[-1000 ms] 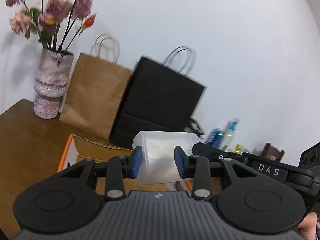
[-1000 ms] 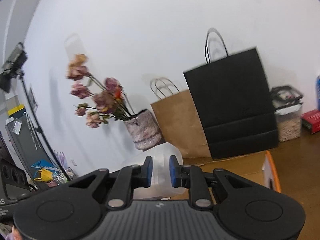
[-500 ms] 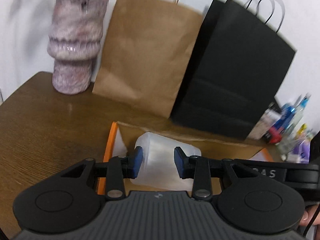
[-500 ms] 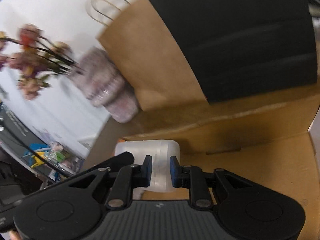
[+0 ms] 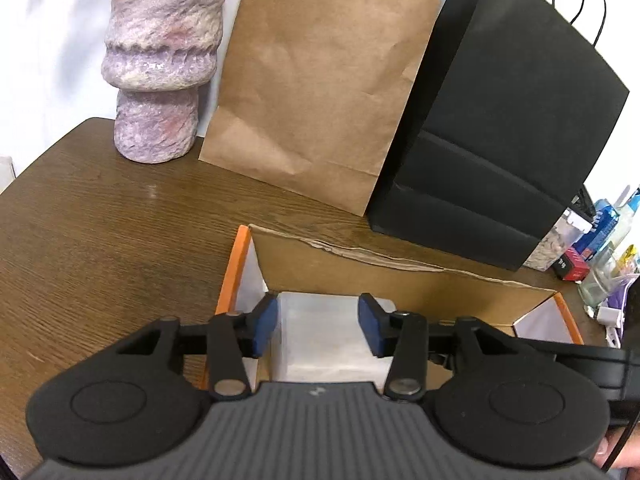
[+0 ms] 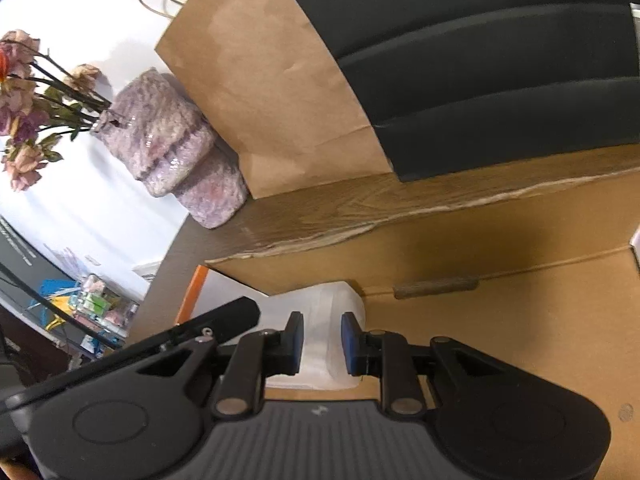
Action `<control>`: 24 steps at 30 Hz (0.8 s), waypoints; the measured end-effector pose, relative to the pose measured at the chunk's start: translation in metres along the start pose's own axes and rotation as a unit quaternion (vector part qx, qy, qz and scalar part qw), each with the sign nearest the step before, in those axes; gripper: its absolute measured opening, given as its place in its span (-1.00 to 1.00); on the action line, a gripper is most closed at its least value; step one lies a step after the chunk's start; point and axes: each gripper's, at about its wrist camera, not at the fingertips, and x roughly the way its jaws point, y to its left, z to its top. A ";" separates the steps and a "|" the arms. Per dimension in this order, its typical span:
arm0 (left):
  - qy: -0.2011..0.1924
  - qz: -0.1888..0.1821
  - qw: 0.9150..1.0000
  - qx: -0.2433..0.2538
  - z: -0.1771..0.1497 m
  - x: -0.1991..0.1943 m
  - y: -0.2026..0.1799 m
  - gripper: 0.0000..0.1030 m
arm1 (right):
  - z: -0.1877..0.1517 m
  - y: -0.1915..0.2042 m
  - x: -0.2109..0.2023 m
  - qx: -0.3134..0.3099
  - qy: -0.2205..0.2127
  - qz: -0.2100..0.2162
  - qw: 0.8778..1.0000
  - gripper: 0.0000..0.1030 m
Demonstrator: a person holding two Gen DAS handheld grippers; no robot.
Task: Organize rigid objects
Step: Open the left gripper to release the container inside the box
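Observation:
A translucent white plastic container (image 5: 320, 332) sits low inside an open cardboard box (image 5: 400, 280) with orange edges, in its left back corner. My left gripper (image 5: 316, 328) is shut on the container across its width. My right gripper (image 6: 322, 340) is shut on a narrower part of the same container (image 6: 332, 320). The box floor (image 6: 520, 320) spreads to the right in the right wrist view.
The box stands on a dark wooden table (image 5: 100, 240). Behind it stand a brown paper bag (image 5: 320, 92) and a black paper bag (image 5: 500, 128). A pink-purple vase (image 5: 160, 60) with dried flowers stands at the back left. Bottles and clutter (image 5: 600, 248) lie at the far right.
Both grippers have carried the container down from above the box into its left back corner. The views have tipped downward toward the box floor.

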 end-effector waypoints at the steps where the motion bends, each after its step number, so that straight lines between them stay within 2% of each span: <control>1: -0.005 -0.006 1.000 -0.001 0.001 -0.005 0.000 0.17 | 0.001 0.001 -0.006 -0.002 -0.004 -0.001 1.000 -0.58; 6: -0.033 -0.007 0.999 0.031 0.007 -0.050 -0.014 0.23 | 0.005 0.013 -0.060 -0.023 -0.038 -0.012 0.999 -0.45; 7: -0.038 -0.007 0.999 0.037 0.008 -0.062 -0.017 0.26 | 0.005 0.015 -0.074 -0.028 -0.045 -0.015 0.998 -0.43; 8: -0.045 -0.007 0.998 0.043 0.009 -0.075 -0.019 0.39 | 0.004 0.017 -0.088 -0.032 -0.052 -0.020 0.998 -0.41; 9: -0.052 -0.002 0.998 0.046 0.009 -0.086 -0.022 0.50 | 0.003 0.018 -0.102 -0.036 -0.061 -0.023 0.997 -0.35; 10: -0.063 0.007 0.997 0.051 0.008 -0.101 -0.024 0.51 | 0.001 0.018 -0.118 -0.037 -0.071 -0.025 0.996 -0.30; 12: -0.082 0.025 0.994 0.070 0.004 -0.127 -0.029 0.52 | -0.004 0.017 -0.149 -0.036 -0.086 -0.028 0.995 -0.06; 13: -0.092 0.035 0.992 0.081 0.002 -0.142 -0.032 0.53 | -0.008 0.016 -0.166 -0.037 -0.093 -0.032 0.994 -0.03; 19: -0.130 0.057 0.983 0.117 -0.022 -0.224 -0.039 0.64 | -0.040 0.011 -0.256 -0.064 -0.140 -0.077 0.985 0.34; 21: -0.141 0.057 0.981 0.123 -0.035 -0.248 -0.043 0.73 | -0.058 0.010 -0.282 -0.082 -0.153 -0.097 0.980 0.57; 24: -0.151 0.054 0.978 0.135 -0.059 -0.279 -0.050 0.75 | -0.089 0.009 -0.314 -0.111 -0.165 -0.116 0.973 0.57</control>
